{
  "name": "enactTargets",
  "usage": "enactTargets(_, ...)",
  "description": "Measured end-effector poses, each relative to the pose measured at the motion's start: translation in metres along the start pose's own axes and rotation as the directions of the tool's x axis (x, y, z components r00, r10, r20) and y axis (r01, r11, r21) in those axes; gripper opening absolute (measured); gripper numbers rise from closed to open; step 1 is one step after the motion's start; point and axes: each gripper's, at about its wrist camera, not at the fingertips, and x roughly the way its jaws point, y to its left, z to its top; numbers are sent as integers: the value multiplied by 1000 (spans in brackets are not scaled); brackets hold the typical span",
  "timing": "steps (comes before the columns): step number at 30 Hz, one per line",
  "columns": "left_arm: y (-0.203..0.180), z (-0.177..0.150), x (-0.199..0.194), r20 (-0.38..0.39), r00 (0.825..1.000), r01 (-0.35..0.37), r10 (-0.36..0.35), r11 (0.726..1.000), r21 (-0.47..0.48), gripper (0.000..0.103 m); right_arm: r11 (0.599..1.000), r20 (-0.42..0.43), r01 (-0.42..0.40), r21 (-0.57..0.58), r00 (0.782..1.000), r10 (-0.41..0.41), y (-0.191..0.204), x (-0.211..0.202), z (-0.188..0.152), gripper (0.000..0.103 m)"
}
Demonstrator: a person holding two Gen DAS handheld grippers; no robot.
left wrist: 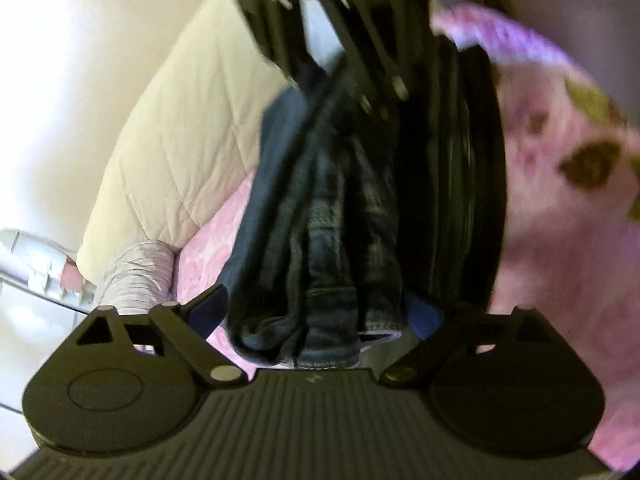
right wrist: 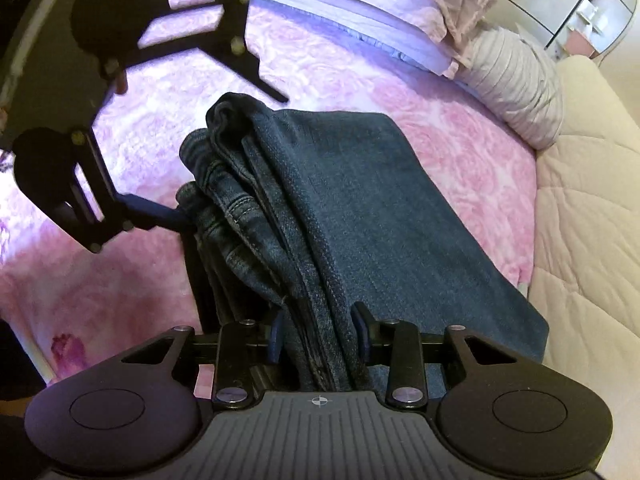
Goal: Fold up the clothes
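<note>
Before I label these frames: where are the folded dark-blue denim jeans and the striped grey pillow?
Folded dark-blue denim jeans point(right wrist: 380, 200): right wrist view, flat top panel.
Striped grey pillow point(right wrist: 516, 92): right wrist view, middle of its side.

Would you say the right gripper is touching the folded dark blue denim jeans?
Touching: the right wrist view shows the right gripper clamping the jeans' bunched edge.

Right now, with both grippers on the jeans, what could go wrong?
1. The right gripper clamps only the bunched edge of the folded jeans; the thick seam stack could slip out if lifted.
2. The left gripper looks wide open, one finger against the layers and the other clear above; closing may catch only some layers and spoil the fold.
3. The left view is blurred; the two grippers are close and could collide.
</note>
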Motion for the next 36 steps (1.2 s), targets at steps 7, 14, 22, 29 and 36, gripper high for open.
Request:
enactTargets(7,18,1,6,-47,993,109,-111,994,-32,46,993,33,33,-113,999,-29,10,-2,-19,65)
enactTargets(14,61,4,7,-5,985,173,-173,983,-60,43,961,-42,185,-205,979,-198,1,17,-67,72)
enactTargets(22,153,16,13,50,998,42,-41,999,-9,43,960,37,268,-77,963,-266,-60,-36,-28,26)
enactTargets(29,164,13,4,91,993,-74,76,997,-20,42,877,165,477,-55,871,-464,-86,-86,11,26)
enactTargets(36,43,-15,29,4,993,114,-114,993,-11,43,933,19,348,-88,937,-348,-17,3,-45,26)
